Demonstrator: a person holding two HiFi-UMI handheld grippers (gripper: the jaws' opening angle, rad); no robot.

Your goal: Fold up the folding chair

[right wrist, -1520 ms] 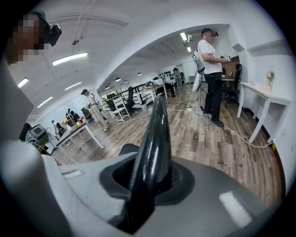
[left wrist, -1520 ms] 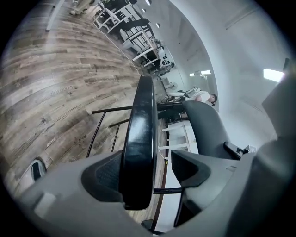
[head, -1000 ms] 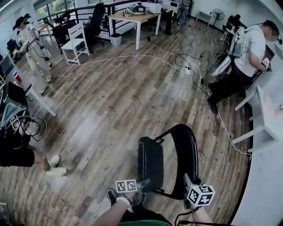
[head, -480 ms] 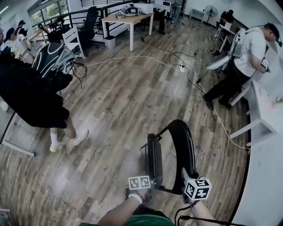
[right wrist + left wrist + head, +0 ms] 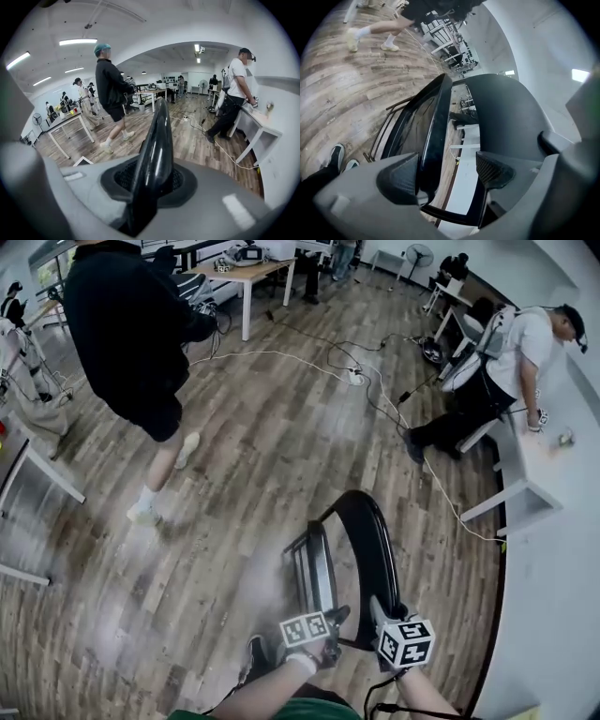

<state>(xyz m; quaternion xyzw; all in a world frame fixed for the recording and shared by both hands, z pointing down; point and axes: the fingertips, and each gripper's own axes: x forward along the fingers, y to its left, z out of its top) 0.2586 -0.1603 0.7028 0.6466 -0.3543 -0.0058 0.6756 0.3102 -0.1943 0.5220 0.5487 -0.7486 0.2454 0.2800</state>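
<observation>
Wood-plank floor (image 5: 234,474) of an open workroom, seen steeply from above. One folding chair (image 5: 342,559) stands on it, close in front of the wearer's feet.

Change over the last second: the seat (image 5: 309,568) lay broad and nearly flat and now stands on edge, just beside the backrest (image 5: 373,549). A narrow gap is left between them. Judged: fold mostly done, with the last closing of seat onto backrest still to come.

Left gripper (image 5: 447,171): jaws released and wide apart. The seat's edge passes between them, lying by one pad and clear of the other.
Right gripper (image 5: 150,180): jaws clenched on the backrest's thin rim, steadying the chair.

Also changed: a person in black (image 5: 131,324) has walked in, and is now beyond the chair and to its left.

Count:
- Chairs being folded: one.
- Grippers: two, both at the chair's near end.
- People nearby: three. These are the person in black, a person in a white shirt (image 5: 525,343) at a white desk (image 5: 553,484) right of the chair, and one at the far left edge. Others beyond are too small to count.
- Cable (image 5: 281,354) on the floor beyond the chair: one white run.
</observation>
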